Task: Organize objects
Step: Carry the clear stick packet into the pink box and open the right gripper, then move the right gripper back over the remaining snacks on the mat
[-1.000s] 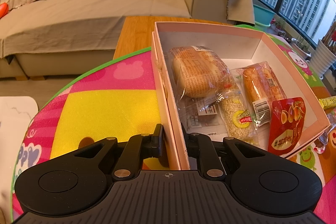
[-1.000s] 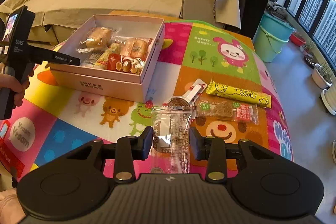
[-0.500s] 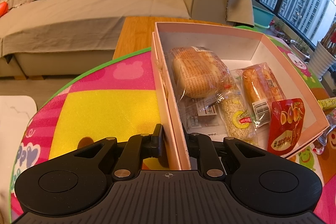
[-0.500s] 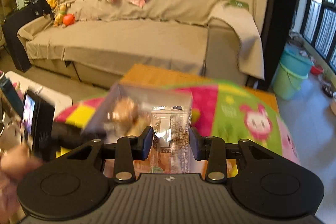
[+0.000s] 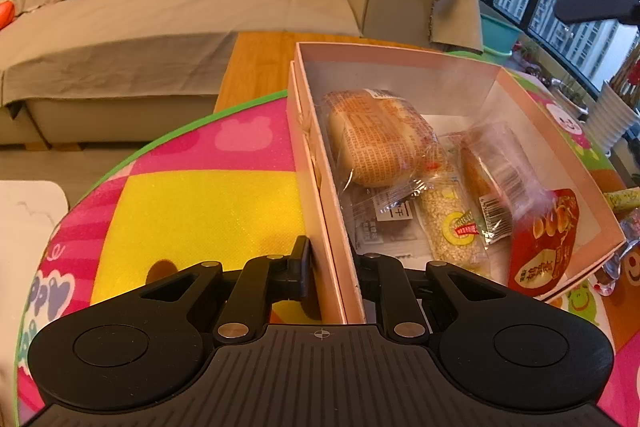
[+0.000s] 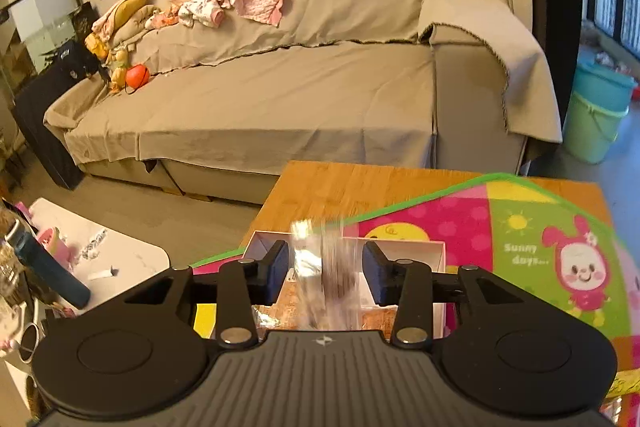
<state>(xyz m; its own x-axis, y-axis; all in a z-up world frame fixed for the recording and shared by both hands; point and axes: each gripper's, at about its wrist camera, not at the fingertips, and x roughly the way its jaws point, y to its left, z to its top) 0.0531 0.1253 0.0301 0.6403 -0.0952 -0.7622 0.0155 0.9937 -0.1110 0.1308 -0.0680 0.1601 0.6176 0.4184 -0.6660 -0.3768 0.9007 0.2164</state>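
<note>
pale pink box (image 5: 560, 131), red snack pouch (image 5: 544, 247), pink-yellow cartoon mat (image 5: 192, 211), beige sofa (image 6: 280, 95)

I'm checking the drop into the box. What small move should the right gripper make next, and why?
Probably finish opening and let go. The right gripper has its jaws opening, with the blurred clear snack packet between them, above the pink box. The left gripper is shut on the box's near wall, steadying it.

A clear snack packet (image 6: 324, 267) smears into motion blur between gripper pads; the pink box (image 6: 404, 247) sits largely hidden behind it.
</note>
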